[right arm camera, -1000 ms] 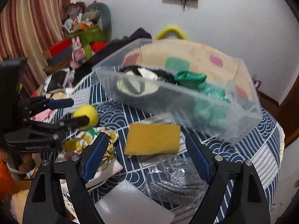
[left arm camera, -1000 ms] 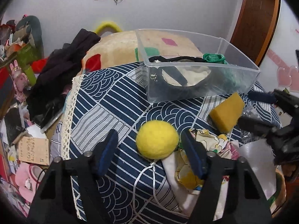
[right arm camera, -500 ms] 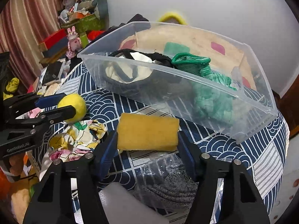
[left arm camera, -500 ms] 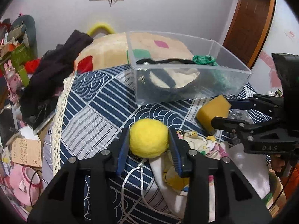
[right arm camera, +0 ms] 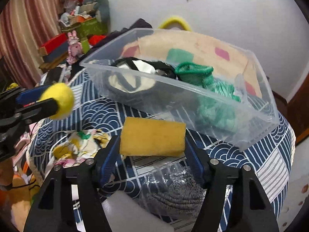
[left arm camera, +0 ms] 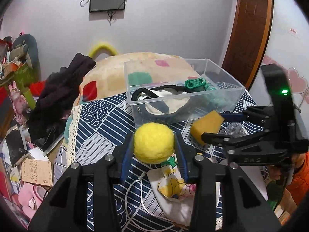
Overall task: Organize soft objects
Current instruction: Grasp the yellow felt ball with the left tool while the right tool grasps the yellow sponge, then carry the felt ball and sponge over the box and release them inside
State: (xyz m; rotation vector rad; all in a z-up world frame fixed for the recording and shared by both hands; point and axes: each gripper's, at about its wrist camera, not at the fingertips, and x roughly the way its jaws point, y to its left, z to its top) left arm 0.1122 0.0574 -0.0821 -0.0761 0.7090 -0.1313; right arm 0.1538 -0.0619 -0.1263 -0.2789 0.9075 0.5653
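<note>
My left gripper [left arm camera: 154, 145] is shut on a fuzzy yellow ball [left arm camera: 153, 142], held just above the blue patterned cloth [left arm camera: 100, 127]. The right gripper [right arm camera: 152, 145] has its blue pads against the ends of a yellow sponge [right arm camera: 152, 135], lifted off the cloth; its jaws are opening slightly. In the right wrist view the ball [right arm camera: 59, 100] shows at the left in the left gripper [right arm camera: 56, 100]. Behind both stands a clear plastic bin [right arm camera: 173, 104] holding a green net [right arm camera: 195, 73] and a black-and-white cloth [right arm camera: 135, 71].
A floral drawstring pouch [left arm camera: 173, 185] lies under the left gripper. A grey scrubber in clear wrap [right arm camera: 173, 189] and a white foam block [right arm camera: 131, 212] lie below the sponge. Dark clothes [left arm camera: 61, 89] hang at the left, a brown door [left arm camera: 249, 29] at the right.
The left gripper closed on the yellow ball and raised it. The right gripper closed on the sponge and lifted it off the cloth.
</note>
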